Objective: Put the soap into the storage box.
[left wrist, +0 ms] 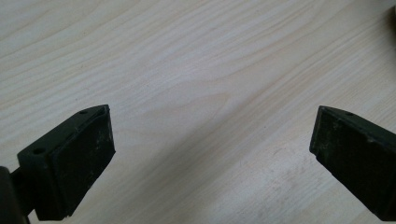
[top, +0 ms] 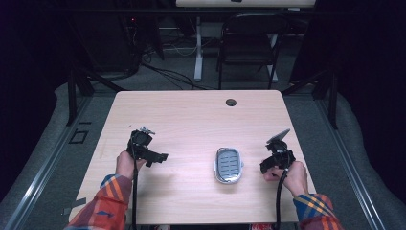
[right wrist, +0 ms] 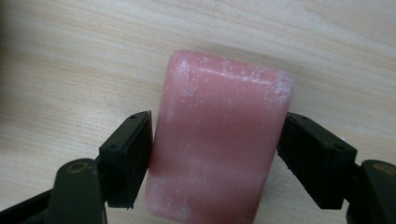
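Observation:
A pink bar of soap (right wrist: 219, 121), dusted with white, lies on the wooden table (top: 191, 120) between the jaws of my right gripper (right wrist: 215, 158). Both black pads press against its long sides. In the high view my right gripper (top: 267, 166) sits low at the table's right side, just right of a grey oval soap dish (top: 216, 165) with a slotted insert. My left gripper (top: 160, 157) rests at the left of the table, pointing right. Its jaws (left wrist: 212, 140) stand wide apart over bare wood with nothing between them.
A round cable hole (top: 231, 102) sits near the table's far edge. Beyond the table stand a black chair (top: 249, 43) and a white desk leg (top: 197, 52), with cables on the floor. Bare wood lies between the two grippers.

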